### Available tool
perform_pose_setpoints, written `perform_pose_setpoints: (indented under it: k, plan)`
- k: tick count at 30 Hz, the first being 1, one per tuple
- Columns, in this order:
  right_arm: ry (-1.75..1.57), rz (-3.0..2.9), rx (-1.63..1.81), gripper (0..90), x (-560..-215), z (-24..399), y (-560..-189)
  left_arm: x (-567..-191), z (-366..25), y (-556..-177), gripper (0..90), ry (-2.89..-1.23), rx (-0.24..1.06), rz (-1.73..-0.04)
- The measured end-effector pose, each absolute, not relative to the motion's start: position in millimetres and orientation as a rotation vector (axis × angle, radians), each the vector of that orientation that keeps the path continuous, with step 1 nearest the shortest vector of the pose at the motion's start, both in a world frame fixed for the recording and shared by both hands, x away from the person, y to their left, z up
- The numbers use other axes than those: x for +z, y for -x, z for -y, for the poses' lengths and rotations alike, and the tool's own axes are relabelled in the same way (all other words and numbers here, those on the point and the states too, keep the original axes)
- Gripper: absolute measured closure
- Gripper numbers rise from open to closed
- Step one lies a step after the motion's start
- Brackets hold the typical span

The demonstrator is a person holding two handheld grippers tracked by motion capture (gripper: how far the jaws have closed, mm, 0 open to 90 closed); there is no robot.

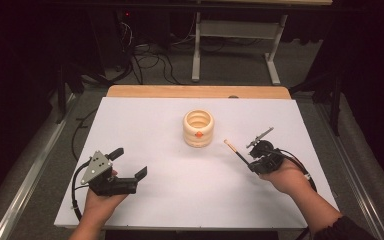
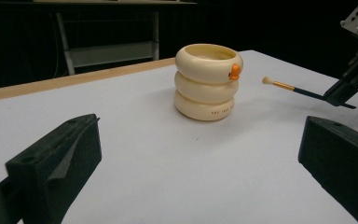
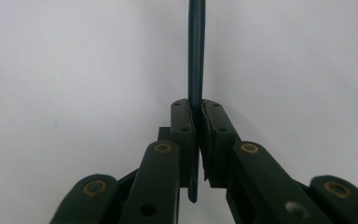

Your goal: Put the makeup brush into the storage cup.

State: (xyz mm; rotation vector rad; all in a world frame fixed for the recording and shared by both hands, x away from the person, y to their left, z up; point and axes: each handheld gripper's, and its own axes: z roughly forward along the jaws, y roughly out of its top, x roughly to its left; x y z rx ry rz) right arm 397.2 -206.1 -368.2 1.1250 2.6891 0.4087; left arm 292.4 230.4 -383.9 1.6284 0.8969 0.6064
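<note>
Pinching a thin brush (image 1: 236,151) by its dark handle, the right gripper (image 1: 258,161) points it toward the cream ringed cup (image 1: 198,128); the left gripper (image 1: 129,163) rests wide apart, holding nothing.

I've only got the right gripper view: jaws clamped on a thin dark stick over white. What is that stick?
Observer: A slim black-handled brush with a gold ferrule and a pale tip, per the high view.
Operator: Where's the tip aimed?
Observer: Toward the cream holder of three stacked rings, with a gap between them on the white table.
Operator: Left gripper doing anything?
Observer: The left gripper sits low at the near left of the table, jaws wide apart and nothing between them.
Operator: Any markings on the holder?
Observer: A small orange beak-like knob on its top ring.
</note>
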Motion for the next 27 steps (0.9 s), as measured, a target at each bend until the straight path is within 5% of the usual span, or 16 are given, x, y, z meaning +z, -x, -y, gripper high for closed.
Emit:
perform_pose_setpoints:
  k: [27]
  plan:
    - [-1.210, -2.501, 0.787, 86.9, -386.4, 226.3, -390.7, -389.0, -227.7, -295.7, 0.0, -1.653, 0.597, -0.901]
